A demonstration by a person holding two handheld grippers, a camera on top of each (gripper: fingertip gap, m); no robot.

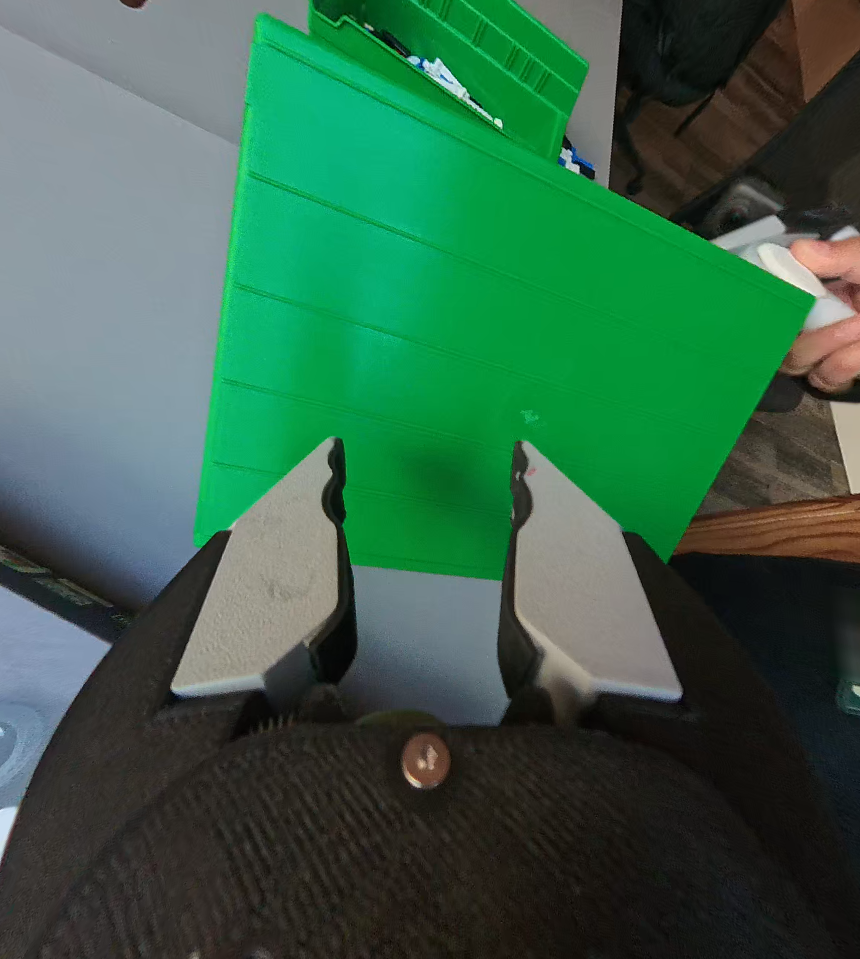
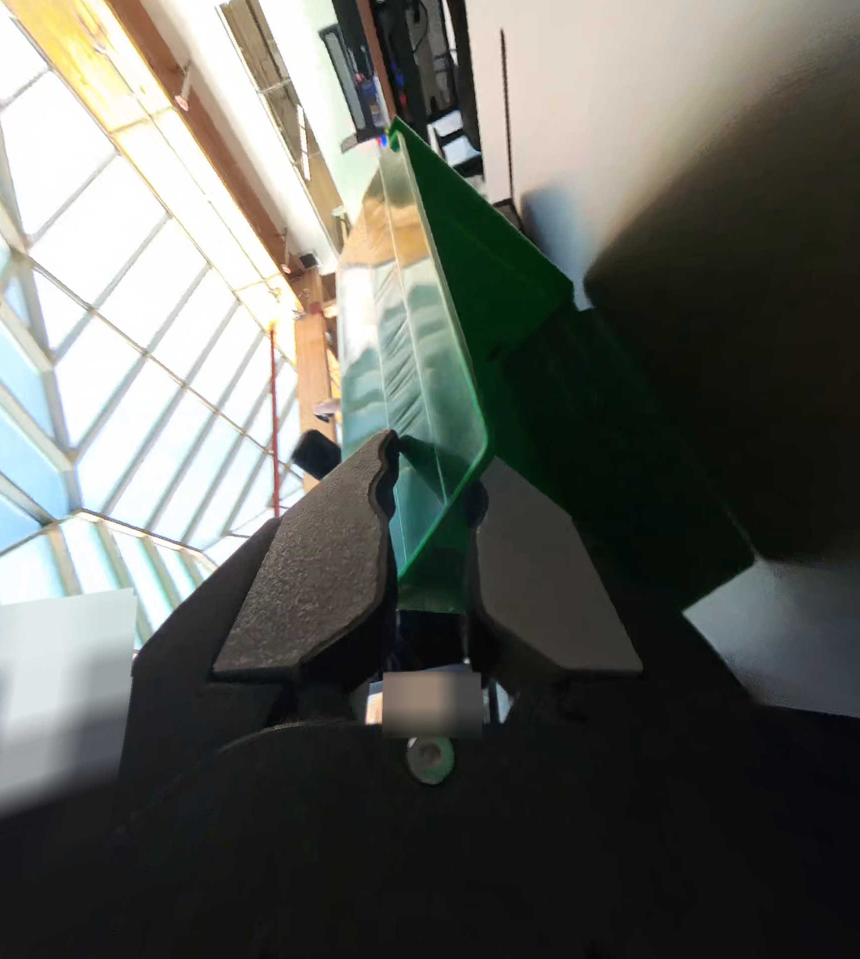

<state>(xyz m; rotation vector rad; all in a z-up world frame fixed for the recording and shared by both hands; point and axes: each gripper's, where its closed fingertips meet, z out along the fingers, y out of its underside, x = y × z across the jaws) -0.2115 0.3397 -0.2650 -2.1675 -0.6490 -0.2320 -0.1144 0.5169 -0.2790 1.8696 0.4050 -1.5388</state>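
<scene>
bright window (image 2: 54, 311) glare right view; motion blur, dark foreground shadows.

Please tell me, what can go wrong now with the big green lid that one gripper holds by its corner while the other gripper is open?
1. The right gripper grips the green lid only at one corner, so the lid may pivot or slip out.
2. The left gripper is open with nothing between its pads, so it gives no support if the lid sags.
3. The lid's far edge is close to the green bin of small parts; a swing might knock it.
</scene>
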